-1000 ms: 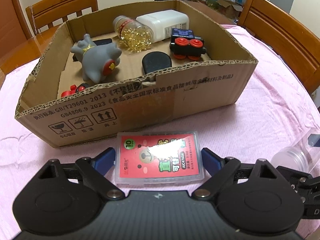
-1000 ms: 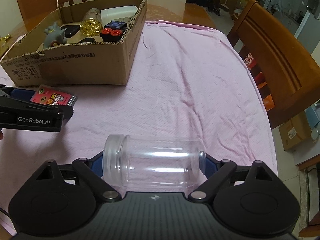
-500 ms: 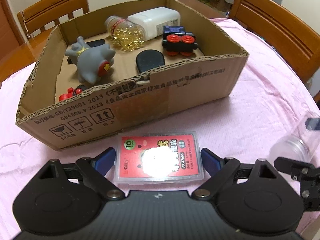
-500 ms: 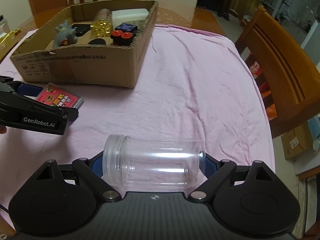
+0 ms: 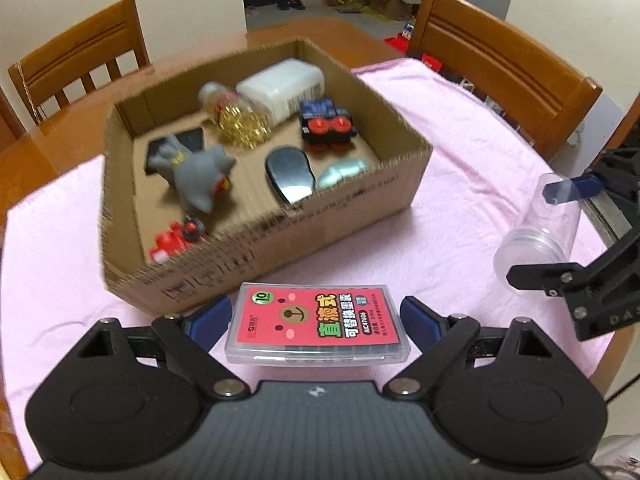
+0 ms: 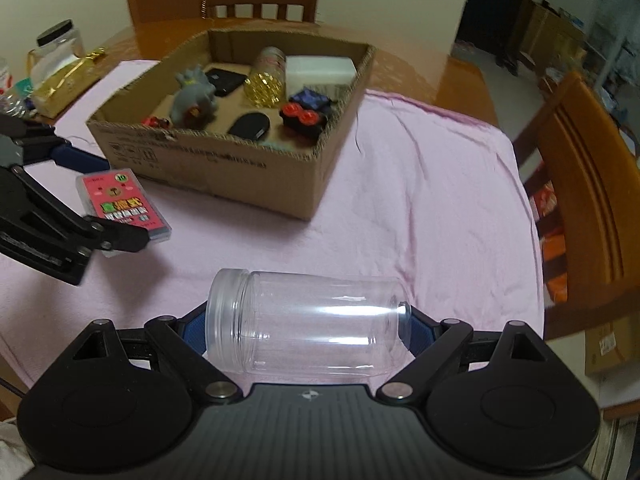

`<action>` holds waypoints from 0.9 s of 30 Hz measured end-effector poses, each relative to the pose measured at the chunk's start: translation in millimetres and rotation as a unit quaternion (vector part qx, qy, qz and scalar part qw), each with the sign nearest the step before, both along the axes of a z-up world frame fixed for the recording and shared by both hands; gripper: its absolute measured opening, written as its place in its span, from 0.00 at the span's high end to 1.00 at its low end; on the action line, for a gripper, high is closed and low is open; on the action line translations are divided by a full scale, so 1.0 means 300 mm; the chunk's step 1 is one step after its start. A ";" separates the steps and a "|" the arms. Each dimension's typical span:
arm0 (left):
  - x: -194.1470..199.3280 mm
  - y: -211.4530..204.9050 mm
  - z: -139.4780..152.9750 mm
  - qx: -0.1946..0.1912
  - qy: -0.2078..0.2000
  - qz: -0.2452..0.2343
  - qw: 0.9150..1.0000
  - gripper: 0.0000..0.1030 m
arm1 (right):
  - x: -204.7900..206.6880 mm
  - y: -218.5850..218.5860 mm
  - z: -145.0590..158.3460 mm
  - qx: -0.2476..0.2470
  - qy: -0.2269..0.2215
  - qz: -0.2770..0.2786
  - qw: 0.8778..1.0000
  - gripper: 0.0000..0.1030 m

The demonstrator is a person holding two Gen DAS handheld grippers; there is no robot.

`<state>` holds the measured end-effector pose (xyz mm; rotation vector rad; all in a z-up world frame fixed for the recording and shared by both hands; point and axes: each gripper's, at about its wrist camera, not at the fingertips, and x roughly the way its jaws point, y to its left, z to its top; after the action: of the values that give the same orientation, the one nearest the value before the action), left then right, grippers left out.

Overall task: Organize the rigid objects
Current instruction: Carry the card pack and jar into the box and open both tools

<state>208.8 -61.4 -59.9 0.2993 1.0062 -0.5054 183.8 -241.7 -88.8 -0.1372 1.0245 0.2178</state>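
My left gripper (image 5: 316, 322) is shut on a flat clear case with a red label (image 5: 318, 322) and holds it above the pink cloth, just in front of the cardboard box (image 5: 280, 248). The case also shows in the right wrist view (image 6: 124, 210). My right gripper (image 6: 308, 330) is shut on a clear plastic jar (image 6: 308, 334), held sideways, mouth to the left, above the cloth. The jar also shows at the right of the left wrist view (image 5: 538, 236). The box (image 6: 224, 164) holds a grey toy (image 5: 196, 176), a pill bottle (image 5: 236, 118), a white bottle (image 5: 284, 88), toy cars and dark flat items.
A pink cloth (image 6: 420, 168) covers the wooden table. Wooden chairs (image 5: 500, 64) stand at the far and right sides. Jars and a gold packet (image 6: 64, 76) lie at the table's far left. The table edge is close on the right.
Both grippers have risen with their loads. The left wrist view now looks down into the box from higher up. The right gripper has turned left, toward the box.
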 end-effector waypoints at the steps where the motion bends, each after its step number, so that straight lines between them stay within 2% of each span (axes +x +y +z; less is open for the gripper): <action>1: 0.001 0.005 0.018 -0.001 -0.003 0.000 1.000 0.12 | 0.002 -0.001 0.008 0.000 -0.003 0.003 1.000 0.09; 7: 0.033 0.025 0.140 -0.019 -0.039 0.011 0.999 0.12 | 0.019 0.008 0.066 -0.003 -0.020 0.027 0.999 0.09; 10: 0.074 0.023 0.170 -0.029 -0.058 0.026 0.998 0.12 | 0.031 0.018 0.096 -0.003 -0.030 0.038 0.999 0.09; 18: 0.200 0.013 0.124 -0.043 -0.072 0.082 0.993 0.12 | 0.068 0.039 0.154 0.000 -0.052 0.062 0.997 0.09; 23: 0.198 0.035 0.112 -0.044 -0.079 0.100 0.991 0.09 | 0.111 0.066 0.188 -0.008 -0.069 0.082 0.994 0.09; 27: 0.162 0.067 0.139 -0.030 -0.114 0.107 0.987 0.02 | 0.173 0.089 0.217 -0.005 -0.080 0.096 0.992 0.09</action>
<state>257.4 -41.3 -18.0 0.1868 0.7884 -0.2991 235.6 -215.1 -23.8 -0.2593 0.8521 0.3696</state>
